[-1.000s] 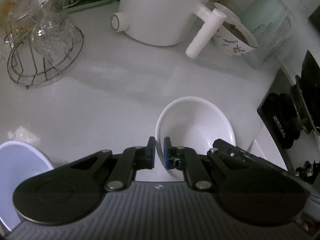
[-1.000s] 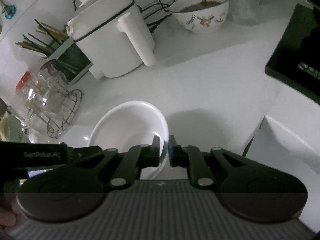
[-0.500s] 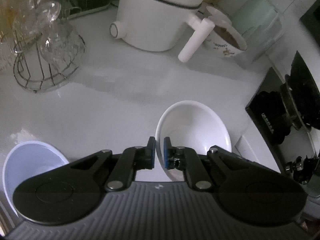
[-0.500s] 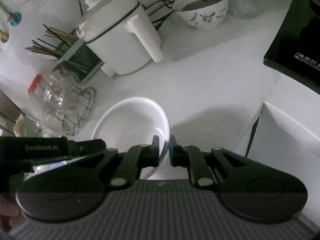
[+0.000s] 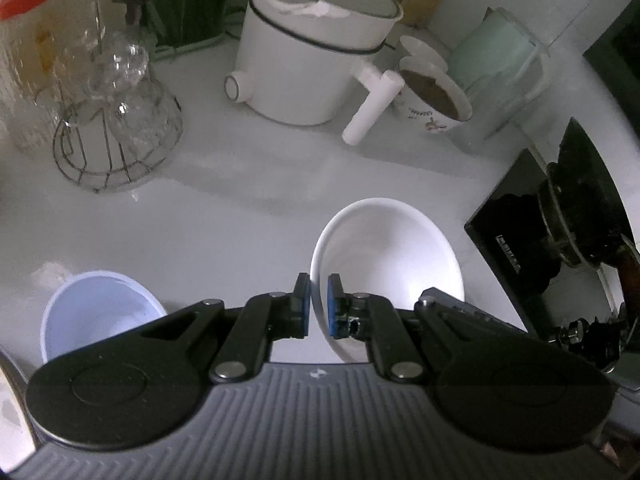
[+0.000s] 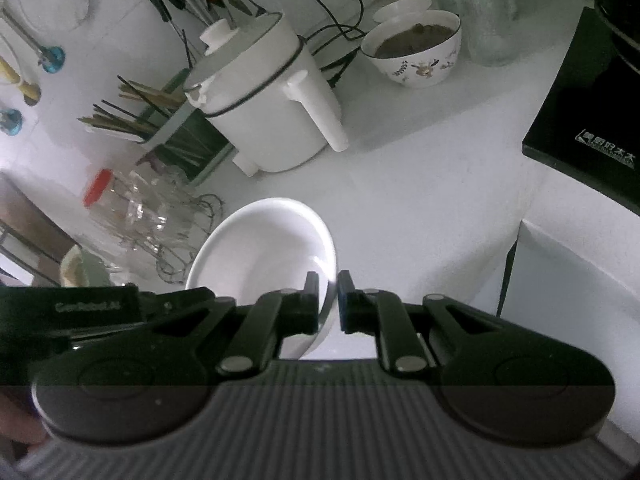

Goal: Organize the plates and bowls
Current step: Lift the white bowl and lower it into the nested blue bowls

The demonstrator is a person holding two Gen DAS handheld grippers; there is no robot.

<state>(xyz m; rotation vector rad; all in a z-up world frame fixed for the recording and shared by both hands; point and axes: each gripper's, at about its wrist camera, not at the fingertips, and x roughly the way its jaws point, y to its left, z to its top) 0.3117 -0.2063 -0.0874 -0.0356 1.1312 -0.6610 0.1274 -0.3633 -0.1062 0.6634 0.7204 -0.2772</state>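
My left gripper (image 5: 319,304) is shut on the left rim of a white bowl (image 5: 388,256) and holds it above the white counter. My right gripper (image 6: 328,300) is shut on the right rim of the same white bowl (image 6: 264,248). The left gripper's body shows at the left edge of the right wrist view. A pale blue bowl (image 5: 100,312) sits on the counter at the lower left of the left wrist view, partly hidden behind the gripper.
A white electric pot (image 5: 312,64) with a long handle stands at the back. A wire rack with glasses (image 5: 116,120), a chopstick holder (image 6: 176,140), a patterned bowl of dark food (image 6: 416,48) and a black cooktop (image 6: 592,120) surround the counter (image 5: 224,216).
Both grippers have risen and drawn back with the white bowl, so the counter objects look farther away. The pale blue bowl has come more into the left wrist view.
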